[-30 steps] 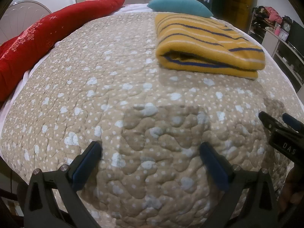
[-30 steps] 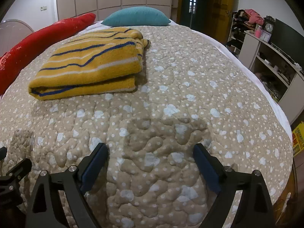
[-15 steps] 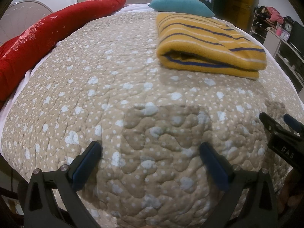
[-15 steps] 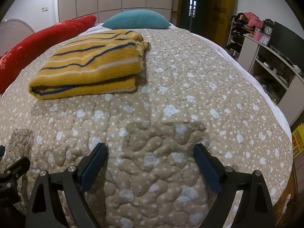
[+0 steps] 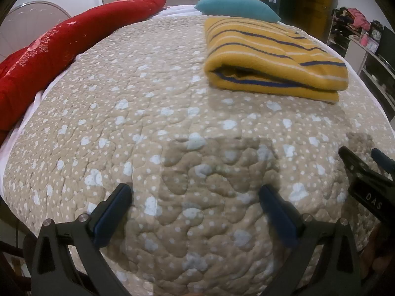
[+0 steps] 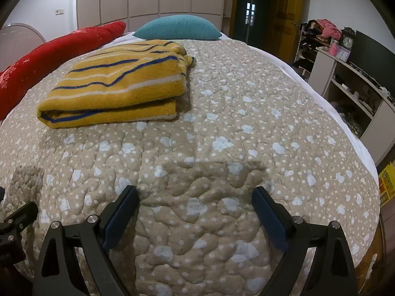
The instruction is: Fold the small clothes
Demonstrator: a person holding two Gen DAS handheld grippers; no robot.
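A yellow garment with blue and white stripes lies folded in a thick rectangle on the beige dotted quilt, far right in the left wrist view and far left in the right wrist view. My left gripper is open and empty, hovering over bare quilt well short of the garment. My right gripper is open and empty, also over bare quilt near the bed's front. The right gripper shows at the right edge of the left wrist view; the left gripper shows at the left edge of the right wrist view.
A long red bolster lies along the bed's left side. A teal pillow sits at the head. White shelves with clutter stand to the right of the bed, with a wooden door behind.
Both views have shifted only slightly; the grippers stay open and the folded garment has not moved.
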